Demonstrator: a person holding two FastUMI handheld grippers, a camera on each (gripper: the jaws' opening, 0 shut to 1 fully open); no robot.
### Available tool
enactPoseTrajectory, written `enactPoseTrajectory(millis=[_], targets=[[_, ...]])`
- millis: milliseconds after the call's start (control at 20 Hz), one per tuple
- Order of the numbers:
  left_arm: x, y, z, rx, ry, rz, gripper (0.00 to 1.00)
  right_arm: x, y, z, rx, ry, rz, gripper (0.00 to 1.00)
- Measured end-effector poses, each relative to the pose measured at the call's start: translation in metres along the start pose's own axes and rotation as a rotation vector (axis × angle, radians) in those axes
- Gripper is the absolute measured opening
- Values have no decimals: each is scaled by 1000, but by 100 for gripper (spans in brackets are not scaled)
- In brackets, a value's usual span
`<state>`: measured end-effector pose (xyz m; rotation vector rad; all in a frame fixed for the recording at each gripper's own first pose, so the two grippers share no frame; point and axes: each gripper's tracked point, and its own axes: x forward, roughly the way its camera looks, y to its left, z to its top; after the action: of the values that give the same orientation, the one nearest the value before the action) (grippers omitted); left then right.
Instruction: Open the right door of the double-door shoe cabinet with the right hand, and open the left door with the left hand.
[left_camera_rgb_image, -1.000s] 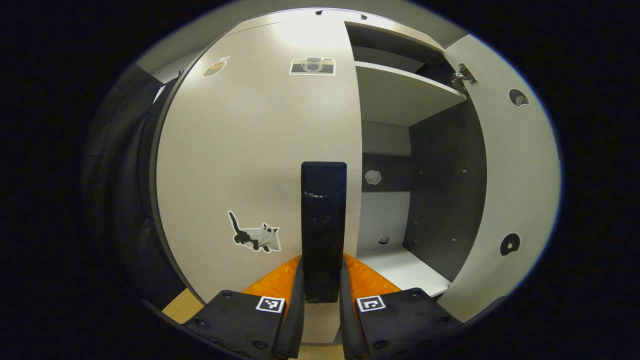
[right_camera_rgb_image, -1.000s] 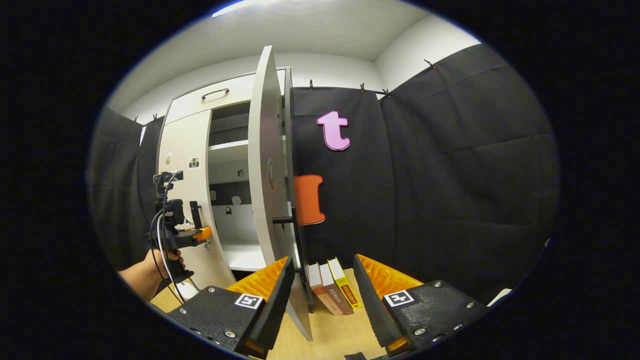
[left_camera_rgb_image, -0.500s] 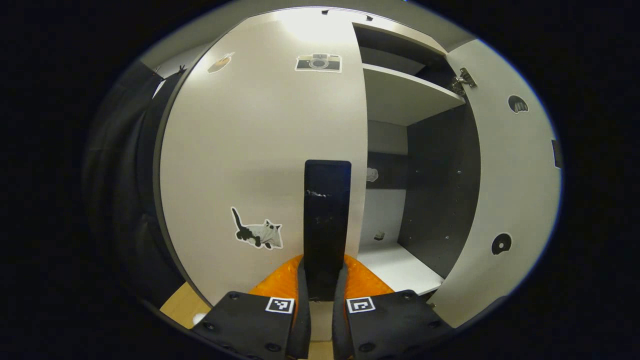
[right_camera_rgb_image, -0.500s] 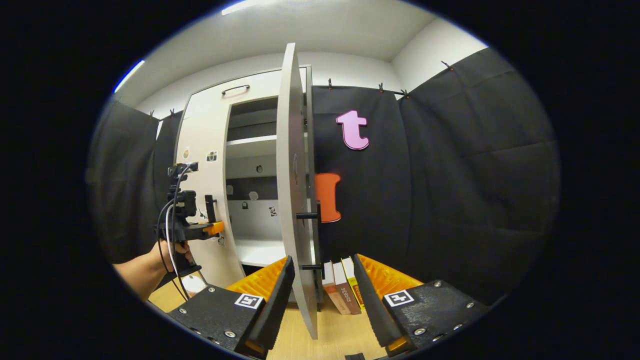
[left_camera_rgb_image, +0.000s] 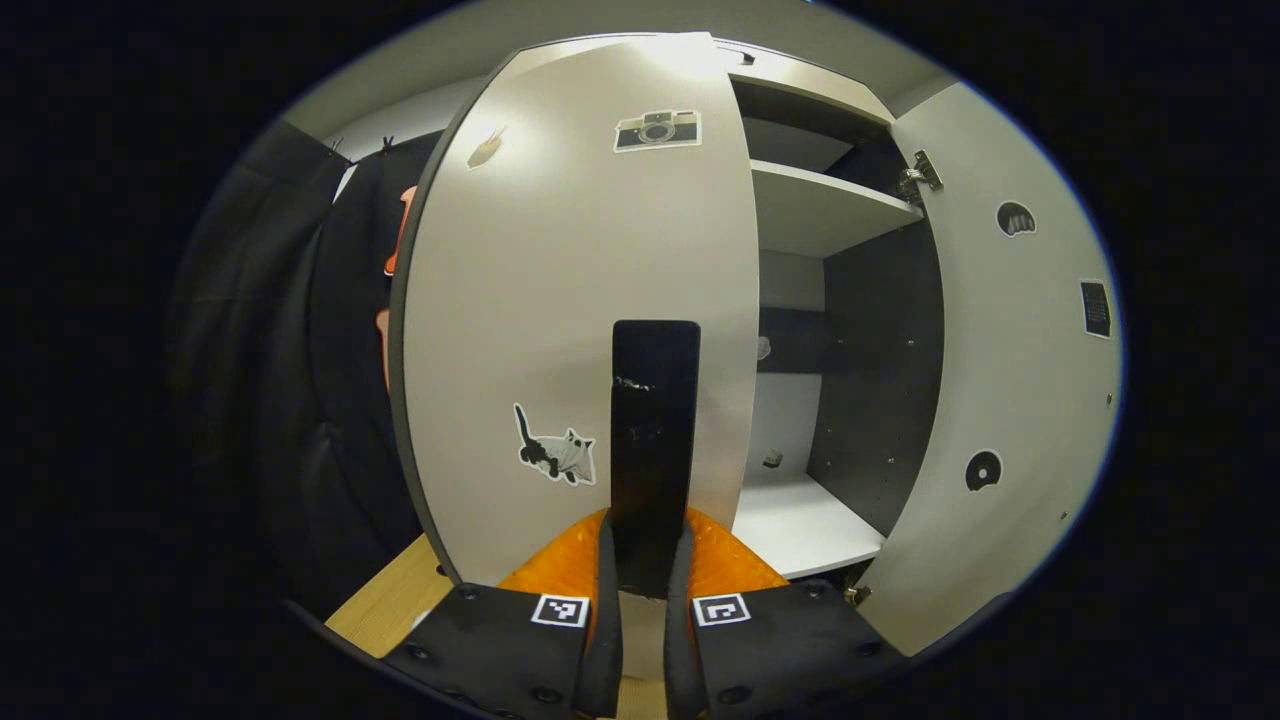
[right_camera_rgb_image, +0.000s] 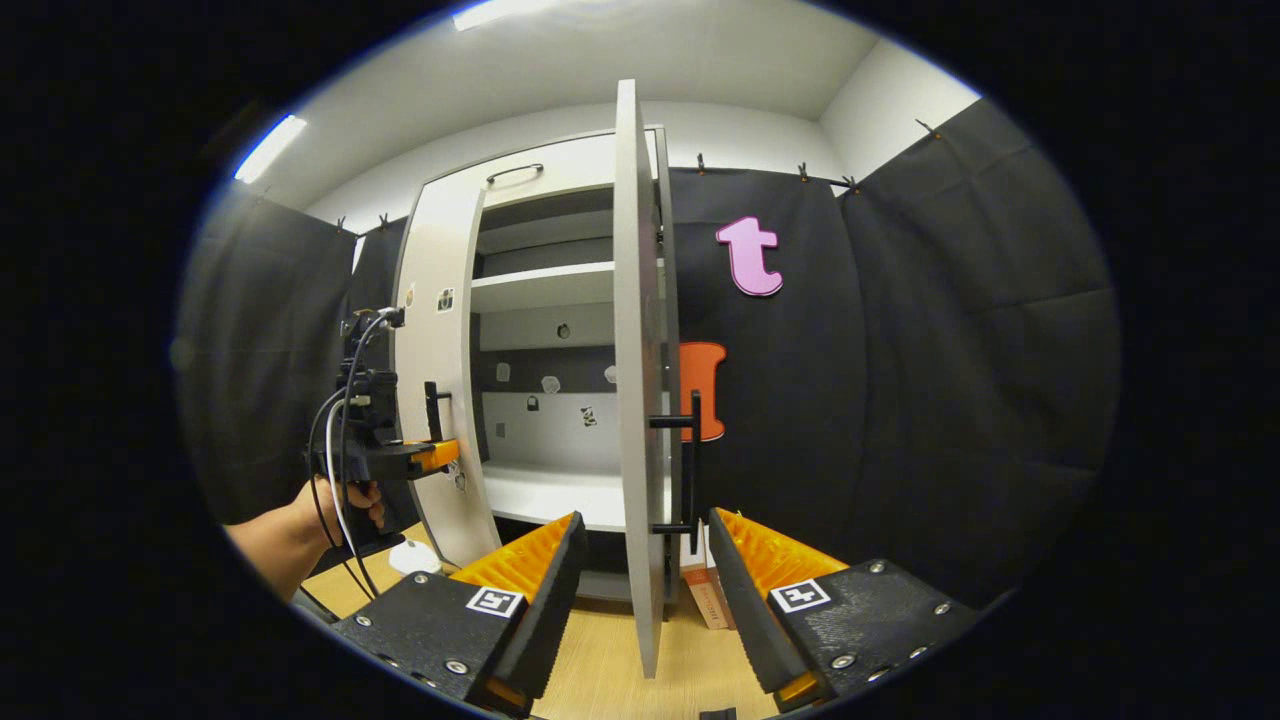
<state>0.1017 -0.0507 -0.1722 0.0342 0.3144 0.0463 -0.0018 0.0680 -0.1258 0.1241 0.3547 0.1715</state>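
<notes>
The pale left door of the shoe cabinet stands slightly ajar. My left gripper is shut on the lower end of its black bar handle. The right door is swung wide, showing shelves. In the right gripper view that right door is edge-on, its black handle on the far side. My right gripper is open; the door's edge lines up between its fingers farther off, untouched. A hand holds the left gripper at the left door.
Several books stand on the wooden floor behind the right door's foot. A small white thing lies on the floor below the left gripper. Black cloth walls flank the cabinet on both sides.
The left gripper's fingers closed on the handle and the left door has swung out a little. The right gripper view has shifted so the open right door stands farther off and centred.
</notes>
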Motion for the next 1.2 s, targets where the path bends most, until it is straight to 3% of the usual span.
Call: enactPoseTrajectory(millis=[700, 750, 800, 1200], targets=[[-44, 31, -1, -89, 17, 59, 24, 31, 48, -2, 8, 7, 160, 77], [-46, 35, 0, -86, 11, 64, 24, 33, 52, -2, 6, 5, 174, 77], [-51, 41, -1, -84, 9, 77, 17, 35, 56, -2, 3, 5, 184, 77], [-62, 67, 2, -20, -4, 154, 16, 50, 81, -8, 0, 28, 247, 77]])
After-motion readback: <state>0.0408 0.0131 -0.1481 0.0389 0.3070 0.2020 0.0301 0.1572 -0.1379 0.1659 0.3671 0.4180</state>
